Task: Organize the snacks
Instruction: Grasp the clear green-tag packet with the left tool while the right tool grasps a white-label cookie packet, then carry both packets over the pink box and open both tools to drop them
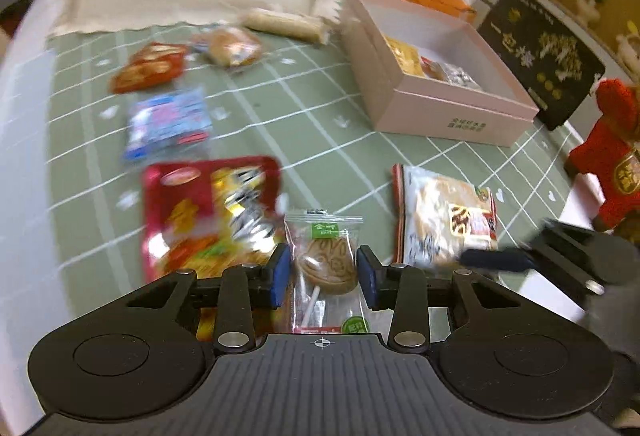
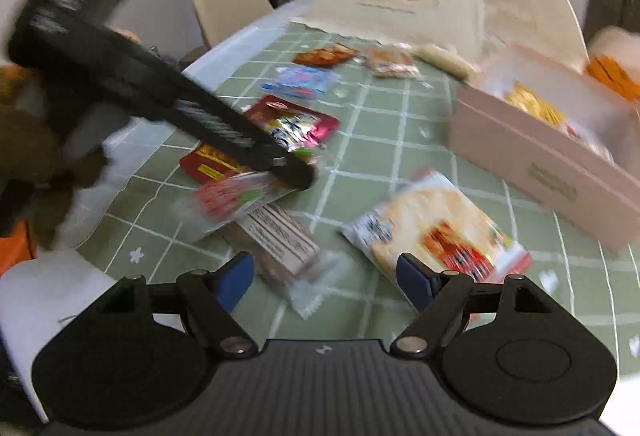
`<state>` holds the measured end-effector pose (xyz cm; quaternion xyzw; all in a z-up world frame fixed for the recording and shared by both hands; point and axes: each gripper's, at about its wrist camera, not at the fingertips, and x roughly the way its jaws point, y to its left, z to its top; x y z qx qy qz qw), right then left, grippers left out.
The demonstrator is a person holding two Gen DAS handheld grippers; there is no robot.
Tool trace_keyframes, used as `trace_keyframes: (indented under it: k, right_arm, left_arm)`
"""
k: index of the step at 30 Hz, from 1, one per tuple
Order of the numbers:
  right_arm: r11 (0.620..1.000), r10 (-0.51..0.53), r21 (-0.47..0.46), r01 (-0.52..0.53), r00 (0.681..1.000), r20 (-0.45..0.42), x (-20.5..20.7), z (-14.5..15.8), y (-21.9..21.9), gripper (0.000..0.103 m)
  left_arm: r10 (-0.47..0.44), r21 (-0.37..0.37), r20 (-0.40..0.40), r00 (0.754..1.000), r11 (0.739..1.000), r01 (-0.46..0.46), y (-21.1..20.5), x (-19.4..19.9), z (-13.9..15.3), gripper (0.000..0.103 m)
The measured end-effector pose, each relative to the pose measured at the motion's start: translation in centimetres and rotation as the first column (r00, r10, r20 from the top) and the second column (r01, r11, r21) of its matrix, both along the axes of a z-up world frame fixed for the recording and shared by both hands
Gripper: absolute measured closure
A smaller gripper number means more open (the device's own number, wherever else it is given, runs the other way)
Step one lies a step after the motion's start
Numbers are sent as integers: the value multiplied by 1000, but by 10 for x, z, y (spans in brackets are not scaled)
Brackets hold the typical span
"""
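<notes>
Left wrist: clear-wrapped brown lollipop (image 1: 326,268)

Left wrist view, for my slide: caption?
Left tongs straddle a bagged lollipop on the green cloth; pink box beyond.

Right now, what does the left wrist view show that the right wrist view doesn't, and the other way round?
Left wrist only: a wrapped lollipop between the open left hand-held gripper pads, a black printed box, and a red plush toy. Right wrist only: a clear-wrapped wafer bar before the open right hand-held gripper. Both: the pink box and a rice cracker packet.
</notes>
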<state>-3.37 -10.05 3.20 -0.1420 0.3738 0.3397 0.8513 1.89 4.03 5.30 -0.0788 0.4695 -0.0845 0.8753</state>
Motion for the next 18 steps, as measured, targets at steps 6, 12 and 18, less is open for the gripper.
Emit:
trace_keyframes:
  k: [6,12,18]
  right_arm:
    - [992,128,-18,-128,992,8,2,-15,35,28]
    - [997,72,-14,-73,997,-21,4,-10,28,65]
    - [994,-103,-38,100,991,-90,-4,2,-33,65]
  left_arm:
    - [109,-93,-9,994,990,-109,31,-33,14,62]
    - [128,-162,-26,991,978,-130,33,-37,20,62]
    - [-21,-220,-45,999,975,10,-7,-25,16,62]
